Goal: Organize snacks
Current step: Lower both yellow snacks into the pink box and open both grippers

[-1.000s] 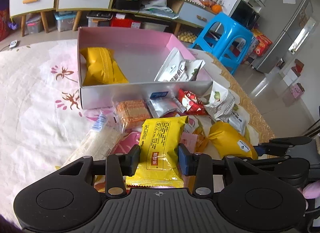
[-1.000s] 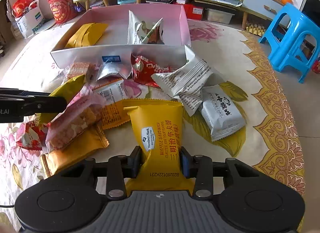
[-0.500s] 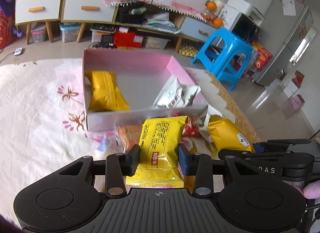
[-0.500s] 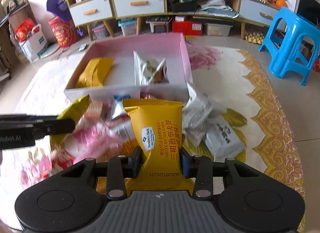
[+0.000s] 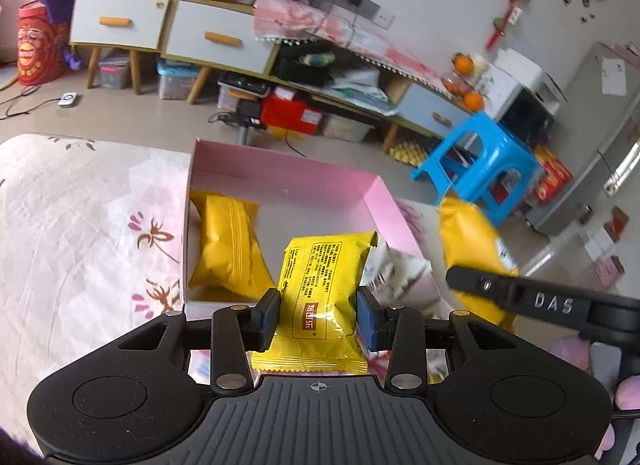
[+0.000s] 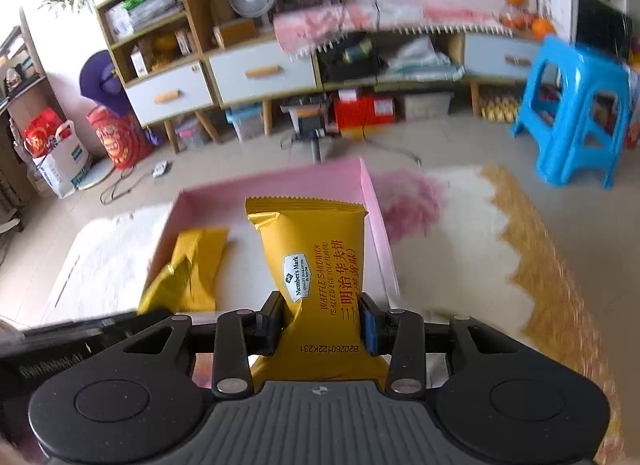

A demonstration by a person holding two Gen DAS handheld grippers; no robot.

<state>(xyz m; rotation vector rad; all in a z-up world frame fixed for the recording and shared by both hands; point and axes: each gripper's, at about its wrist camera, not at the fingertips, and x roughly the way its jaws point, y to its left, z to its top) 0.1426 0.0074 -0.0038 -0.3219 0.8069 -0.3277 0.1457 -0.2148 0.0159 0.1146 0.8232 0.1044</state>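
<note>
My left gripper is shut on a bright yellow snack packet and holds it above the near edge of the pink box. My right gripper is shut on a golden waffle sandwich packet, raised over the same pink box; it also shows at the right of the left wrist view. One golden packet lies in the box's left part, also seen in the right wrist view. A white packet lies in the box's right part.
The box sits on a floral cloth with a gold border. A blue stool stands to the right. Drawers and shelves line the far wall. The other gripper's arm crosses the left wrist view's right side.
Both grippers have risen with their packets and moved forward towards the pink box. The loose snack pile in front of the box has dropped out of view.
</note>
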